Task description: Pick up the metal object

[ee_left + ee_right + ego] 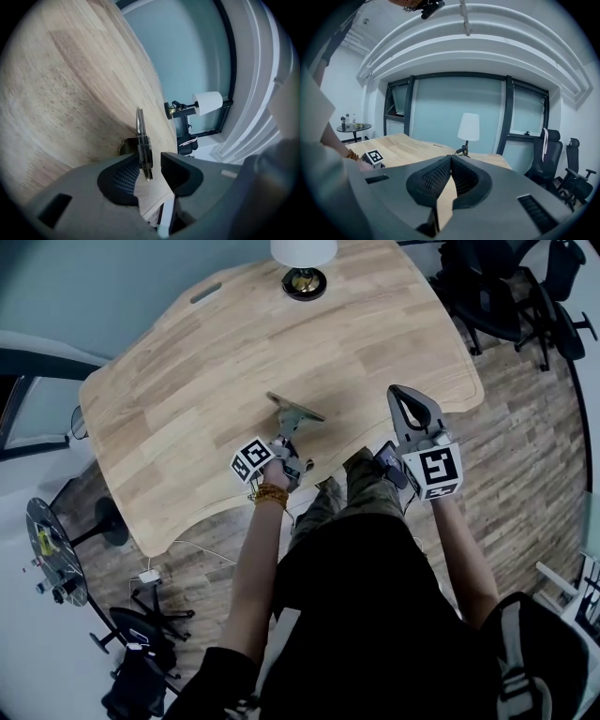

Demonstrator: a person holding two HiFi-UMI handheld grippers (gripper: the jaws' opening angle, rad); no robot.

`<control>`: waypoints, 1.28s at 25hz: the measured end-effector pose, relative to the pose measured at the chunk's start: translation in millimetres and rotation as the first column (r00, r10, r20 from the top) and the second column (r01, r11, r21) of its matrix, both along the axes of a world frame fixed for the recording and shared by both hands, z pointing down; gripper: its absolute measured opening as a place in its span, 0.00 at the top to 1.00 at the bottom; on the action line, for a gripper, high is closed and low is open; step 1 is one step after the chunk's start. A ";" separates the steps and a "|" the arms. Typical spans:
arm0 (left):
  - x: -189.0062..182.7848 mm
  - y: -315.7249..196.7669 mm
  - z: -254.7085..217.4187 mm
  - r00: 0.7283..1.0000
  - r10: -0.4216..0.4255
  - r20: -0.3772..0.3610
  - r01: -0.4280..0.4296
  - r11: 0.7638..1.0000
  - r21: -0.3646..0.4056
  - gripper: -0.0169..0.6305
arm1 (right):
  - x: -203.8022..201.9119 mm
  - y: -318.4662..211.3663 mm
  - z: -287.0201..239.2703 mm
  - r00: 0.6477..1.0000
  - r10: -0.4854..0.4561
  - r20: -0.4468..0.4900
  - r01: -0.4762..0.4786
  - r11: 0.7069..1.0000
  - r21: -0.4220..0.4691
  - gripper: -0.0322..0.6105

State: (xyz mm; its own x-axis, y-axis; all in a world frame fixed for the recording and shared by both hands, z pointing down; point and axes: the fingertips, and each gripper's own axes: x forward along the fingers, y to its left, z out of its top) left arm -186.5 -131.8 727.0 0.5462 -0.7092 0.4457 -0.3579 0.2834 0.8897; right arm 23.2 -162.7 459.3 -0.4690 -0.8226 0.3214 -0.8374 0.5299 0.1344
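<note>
The metal object is a thin grey plate with a spring and a brass-coloured part, lying near the front edge of the wooden table. My left gripper reaches it from the front. In the left gripper view the metal object shows edge-on between the jaws of the left gripper. It rests against one pad, and a gap of bare wood separates it from the other. My right gripper is off the table's front right edge, lifted and pointing away. Its jaws are shut with nothing in them.
A lamp with a white shade stands at the table's far edge. Black office chairs are at the far right. A small round side table with small items on it stands on the floor at the left. A slot is cut in the tabletop.
</note>
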 end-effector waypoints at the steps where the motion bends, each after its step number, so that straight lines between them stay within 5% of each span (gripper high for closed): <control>1: 1.7 -0.9 1.1 1.000 0.002 -0.004 -0.002 1.000 -0.003 0.74 | 0.3 -0.3 -1.0 1.000 0.000 0.002 -0.001 1.000 0.004 0.94; 13: 10.3 -3.4 2.1 1.000 0.015 -0.021 -0.015 1.000 -0.021 0.93 | 0.3 0.4 1.4 1.000 0.000 0.004 0.000 1.000 0.000 0.94; 32: 8.4 13.9 -21.9 0.998 0.061 -0.017 -0.061 0.997 0.044 0.94 | -13.7 0.4 5.1 0.999 -0.031 0.016 0.032 0.999 -0.005 0.94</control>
State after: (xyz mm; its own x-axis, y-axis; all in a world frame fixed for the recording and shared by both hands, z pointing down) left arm -178.1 -117.9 705.0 0.5969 -0.6926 0.4049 -0.3567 0.2230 0.9072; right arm 9.4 -162.3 464.5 -0.4998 -0.8057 0.3178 -0.8223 0.5567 0.1182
